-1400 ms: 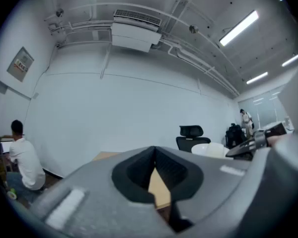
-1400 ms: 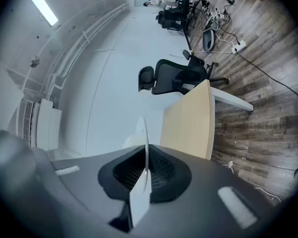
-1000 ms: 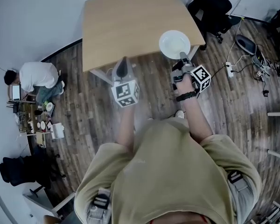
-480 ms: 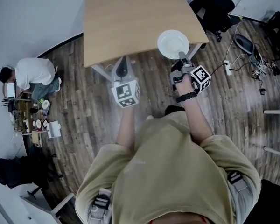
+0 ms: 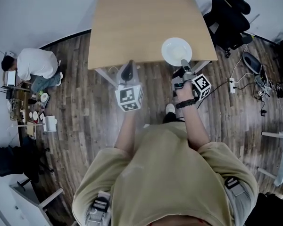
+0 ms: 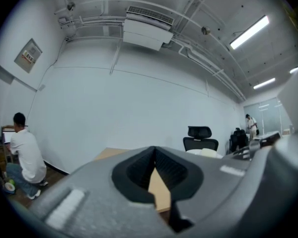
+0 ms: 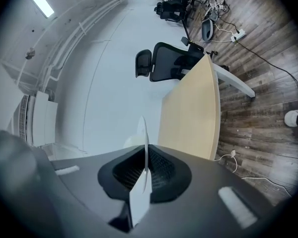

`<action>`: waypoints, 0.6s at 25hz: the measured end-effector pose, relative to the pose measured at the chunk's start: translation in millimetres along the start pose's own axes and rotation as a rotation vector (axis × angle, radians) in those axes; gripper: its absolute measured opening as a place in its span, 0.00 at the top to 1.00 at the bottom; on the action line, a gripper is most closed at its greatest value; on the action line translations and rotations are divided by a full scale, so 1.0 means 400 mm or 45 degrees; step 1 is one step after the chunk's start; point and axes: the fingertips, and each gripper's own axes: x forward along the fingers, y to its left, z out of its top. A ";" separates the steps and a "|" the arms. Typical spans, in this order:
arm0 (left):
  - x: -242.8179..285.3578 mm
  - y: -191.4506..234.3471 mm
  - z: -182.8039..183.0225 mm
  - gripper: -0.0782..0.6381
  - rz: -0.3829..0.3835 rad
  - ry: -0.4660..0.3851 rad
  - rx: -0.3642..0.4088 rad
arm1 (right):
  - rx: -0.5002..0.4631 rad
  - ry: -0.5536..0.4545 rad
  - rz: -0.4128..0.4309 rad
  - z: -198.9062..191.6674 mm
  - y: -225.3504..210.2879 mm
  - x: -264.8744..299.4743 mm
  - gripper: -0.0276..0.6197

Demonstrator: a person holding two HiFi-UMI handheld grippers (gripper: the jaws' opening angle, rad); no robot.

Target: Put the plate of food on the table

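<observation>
1. Over the near right corner of the tabletop (image 5: pixel 146 22) sits the white plate (image 5: pixel 176 50), face up, with its near rim about level with the tabletop's front edge. From above its face reads plain white. I cannot tell whether it rests on the wood or hangs just above it.
2. My right gripper (image 5: pixel 183 62) pinches the plate by that near rim. In the right gripper view the plate (image 7: pixel 144 133) stands edge-on as a thin white blade, with the jaws pressed against both of its sides.
3. My left gripper (image 5: pixel 129 66) points level at the tabletop's front edge, to the left of the plate and well apart from it. Its jaws are pressed together at the tips with nothing held; the small wedge-shaped gap behind the tips shows only the pale wood.
4. Each gripper carries its marker cube just behind the jaws, the left marker cube (image 5: pixel 129 98) and the right marker cube (image 5: pixel 201 85).
5. Around the tabletop lies a dark plank floor (image 5: pixel 85 121). A black office chair (image 5: pixel 228 18) stands past the right corner, and a power strip (image 5: pixel 232 84) lies on the floor near it.
6. Far left, a person in a white shirt (image 5: pixel 35 65) crouches by the wall.
</observation>
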 end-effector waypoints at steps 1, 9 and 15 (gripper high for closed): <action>0.026 -0.008 0.004 0.89 -0.006 0.000 0.000 | -0.009 0.013 0.003 0.006 0.004 0.023 0.93; 0.333 -0.118 0.026 0.89 0.003 0.015 0.020 | -0.005 0.100 0.037 0.175 0.043 0.271 0.93; 0.380 -0.131 0.010 0.89 0.042 0.014 0.026 | -0.024 0.144 0.025 0.206 0.021 0.319 0.93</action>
